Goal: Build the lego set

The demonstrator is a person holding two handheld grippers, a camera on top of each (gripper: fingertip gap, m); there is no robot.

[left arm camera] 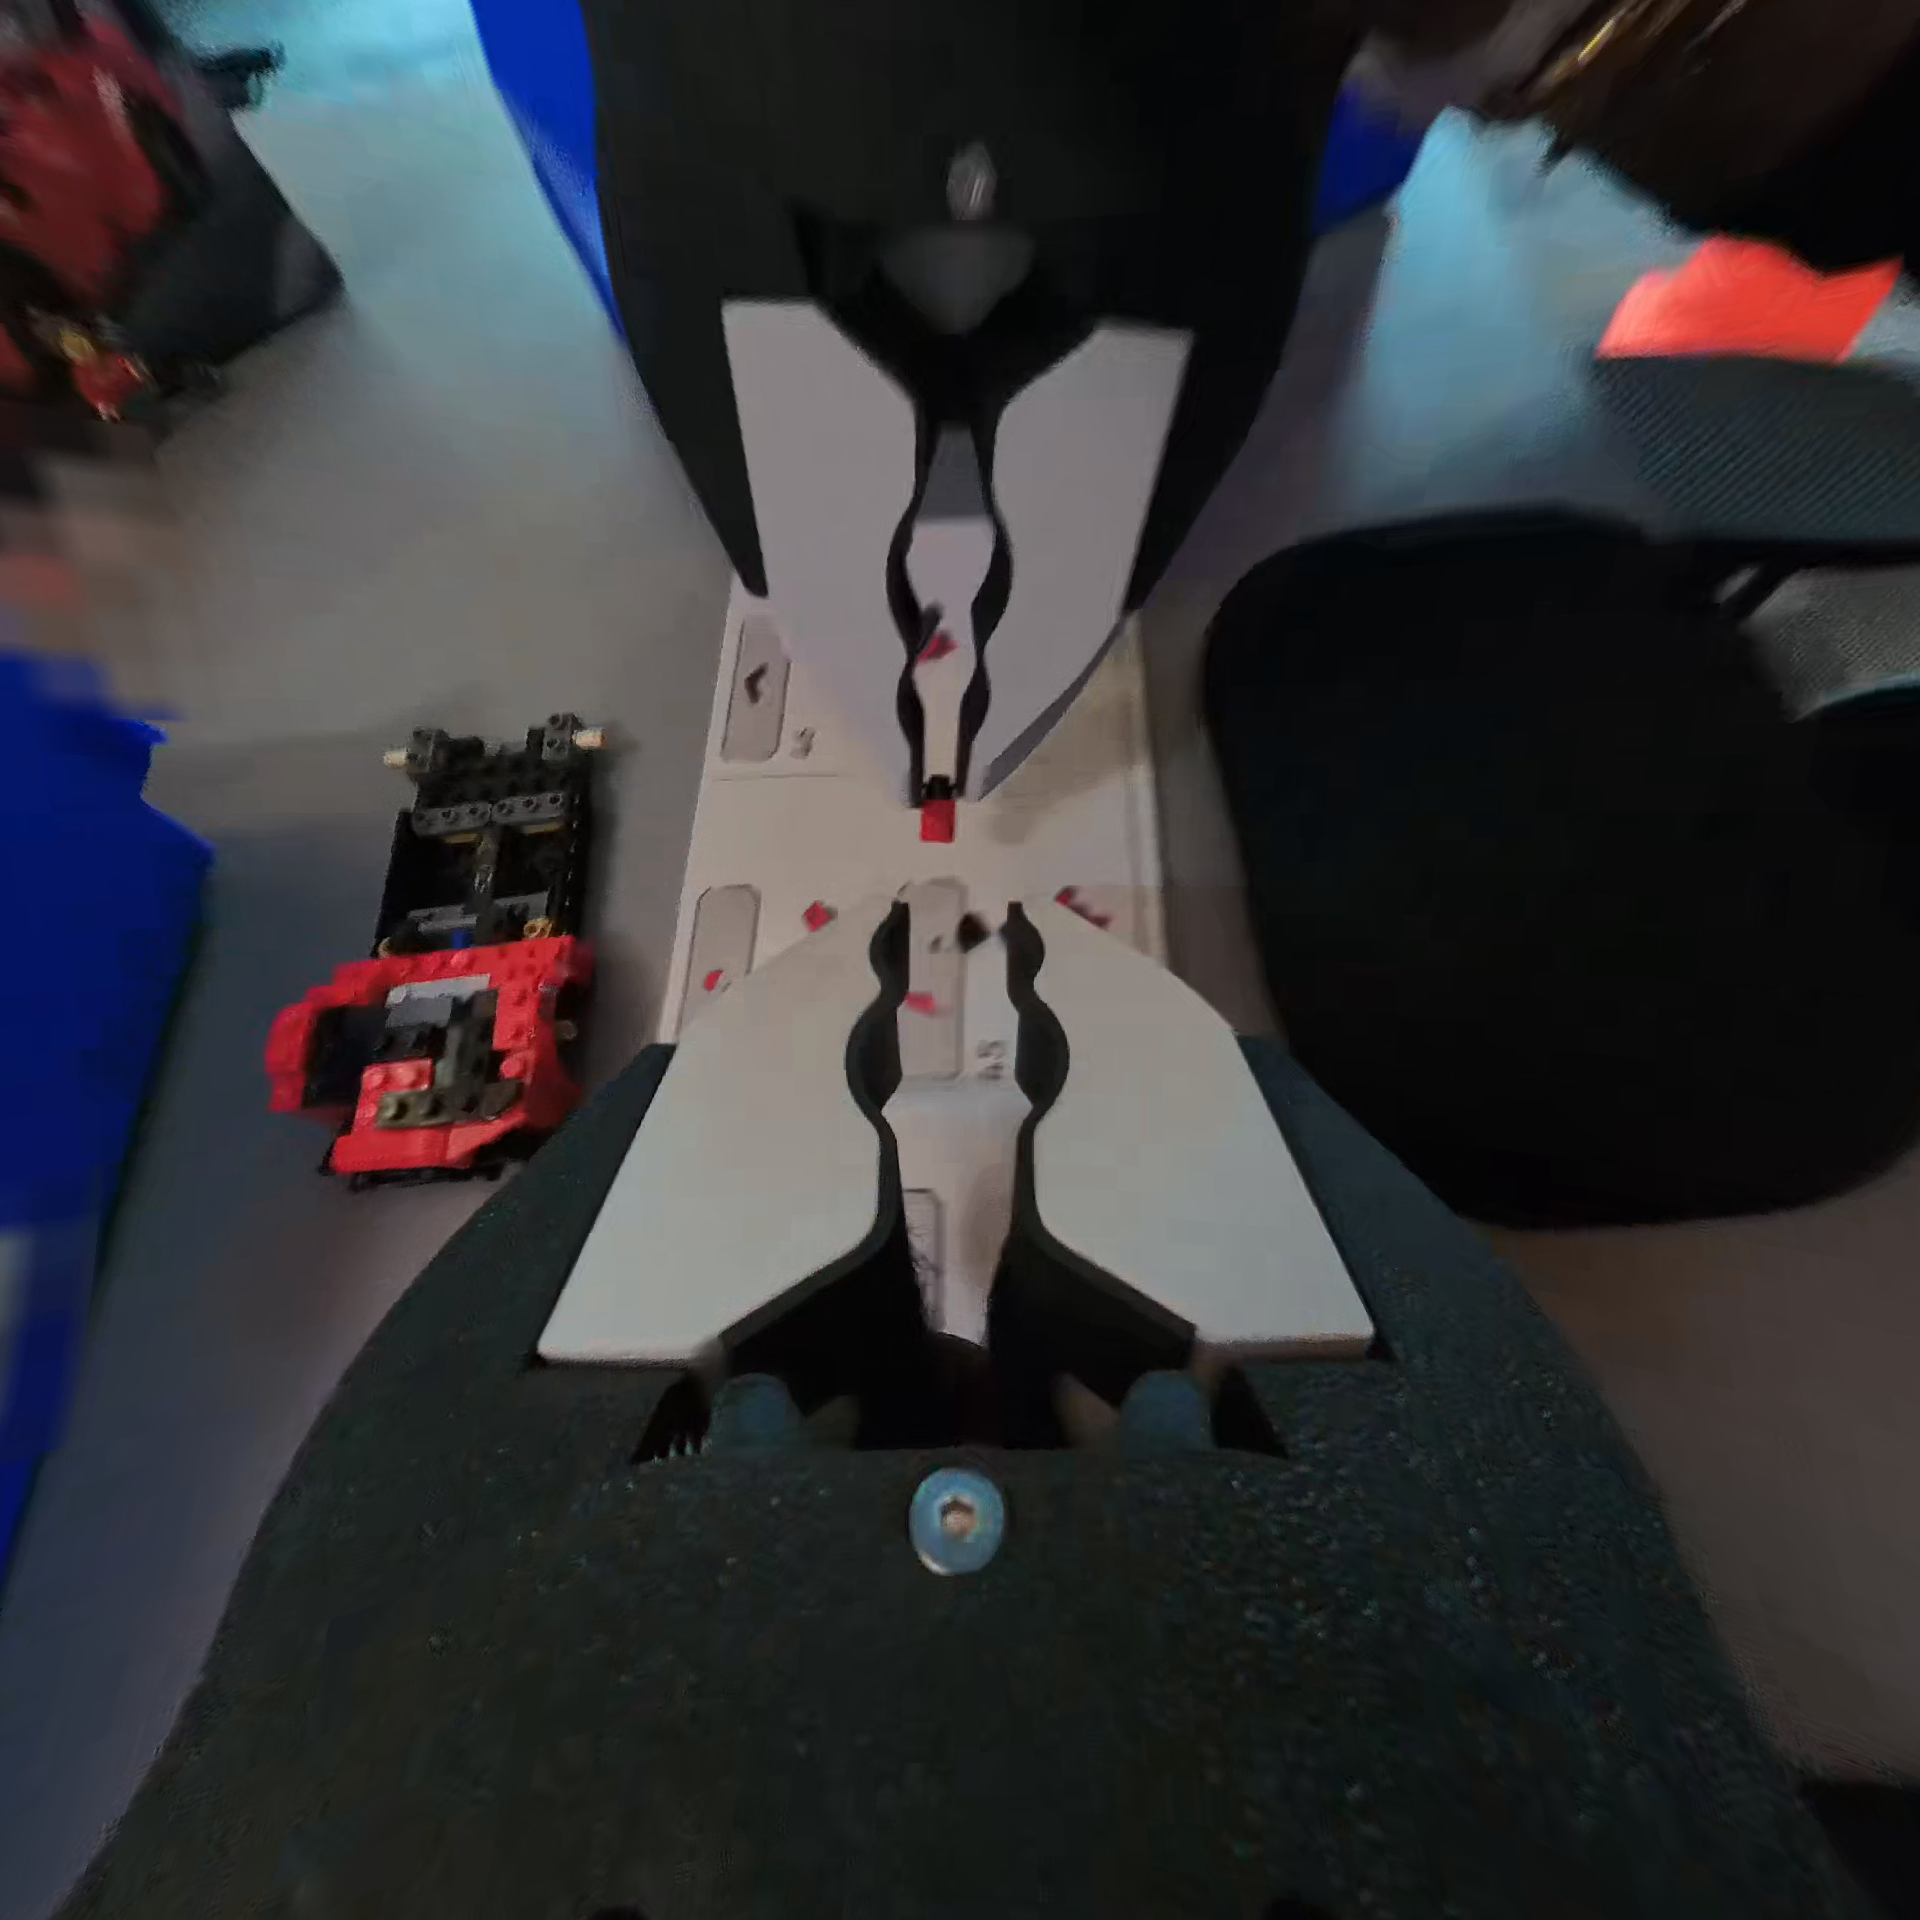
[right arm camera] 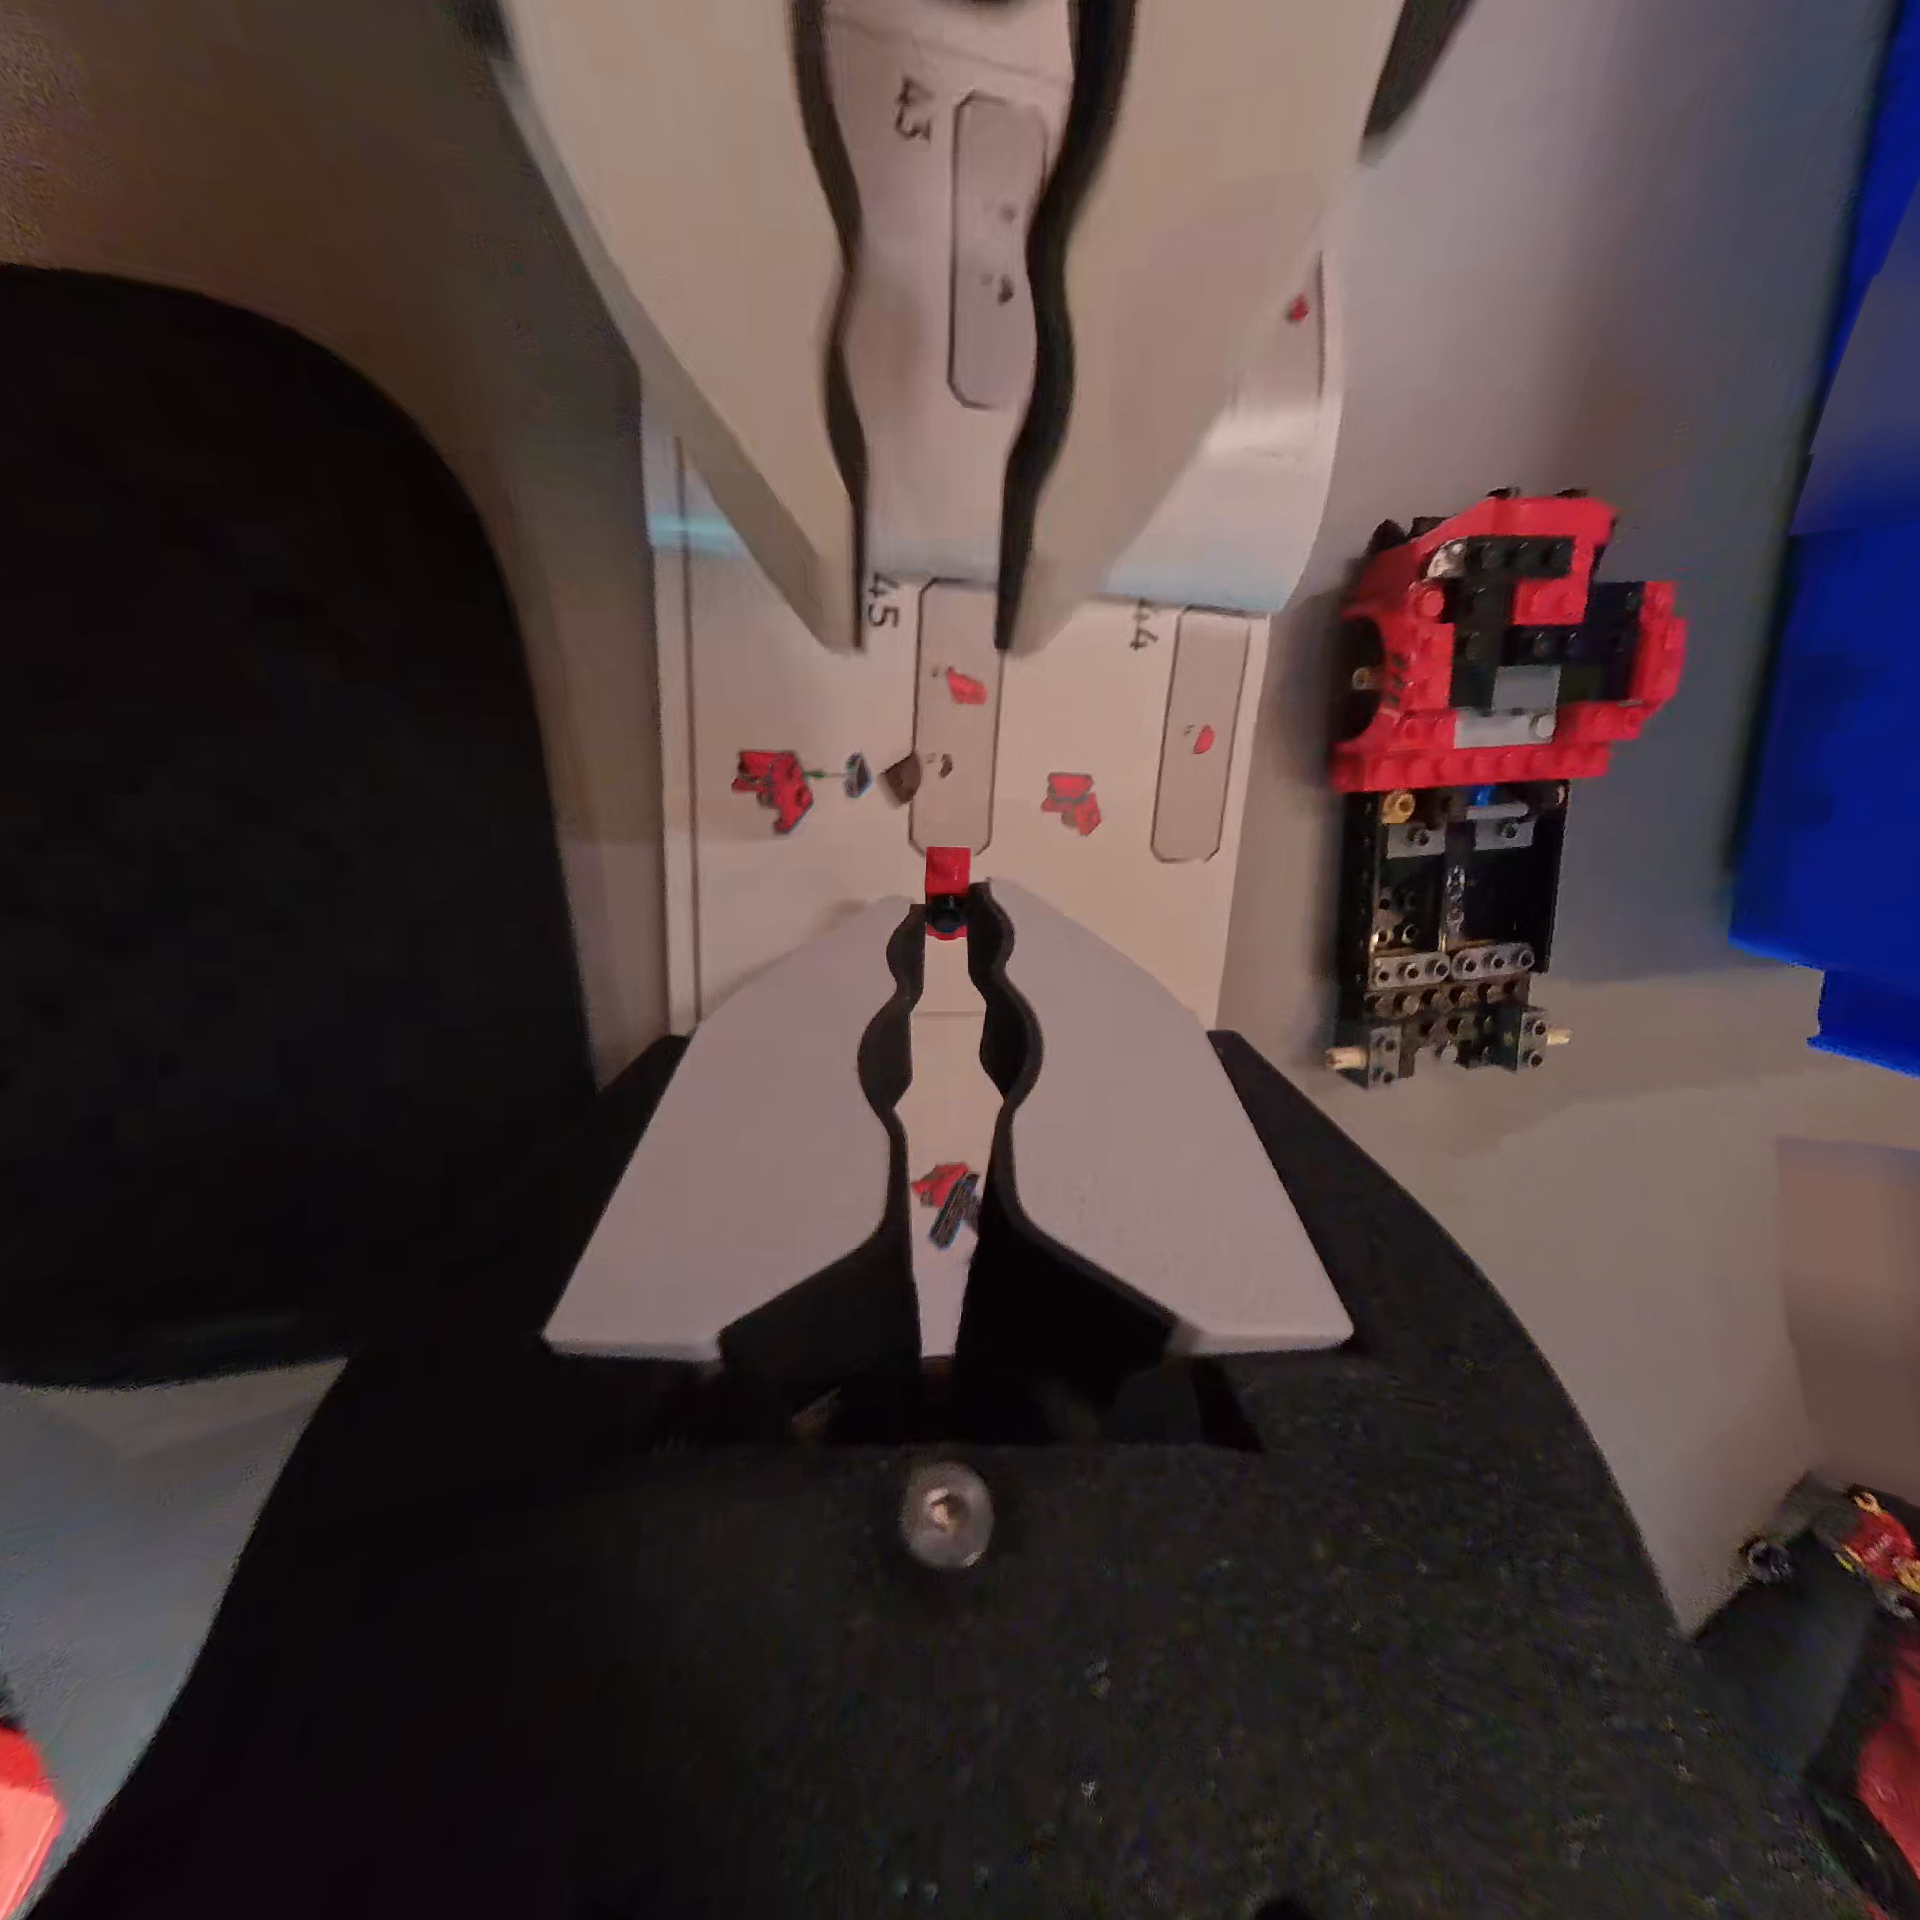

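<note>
Room is tight at the centre: the two grippers face each other tip to tip over the open instruction booklet (right arm camera: pixel 1101 935), with only a narrow gap of page between them. The right gripper (right arm camera: pixel 948 914) has its jaws pinched on a small red brick (right arm camera: pixel 948 868) with a dark piece behind it, the red end poking out past the fingertips just above the paper. The left gripper (left arm camera: pixel 953 914) has its jaws parted, nothing between them, the printed page showing through the gap. On the left gripper's right sits a big black rounded object (left arm camera: pixel 1558 862), close to the booklet's edge and blocking that flank; what it is I cannot tell. On the other flank, on the grey surface (left arm camera: pixel 436 540), lies the partly built car (left arm camera: pixel 462 966), just beside the booklet but not touching it: a black chassis with pale axle pins sticking out at one end and a red body shell with dark and grey plates at the other. Beyond it a blue bin (right arm camera: pixel 1860 623) closes that side. Open surface lies between the car and the bin, and more towards the far corner, where a blurred red and black heap (left arm camera: pixel 73 208) sits. The booklet's pages show small red part drawings and grey rounded panels, partly hidden under both grippers.
</note>
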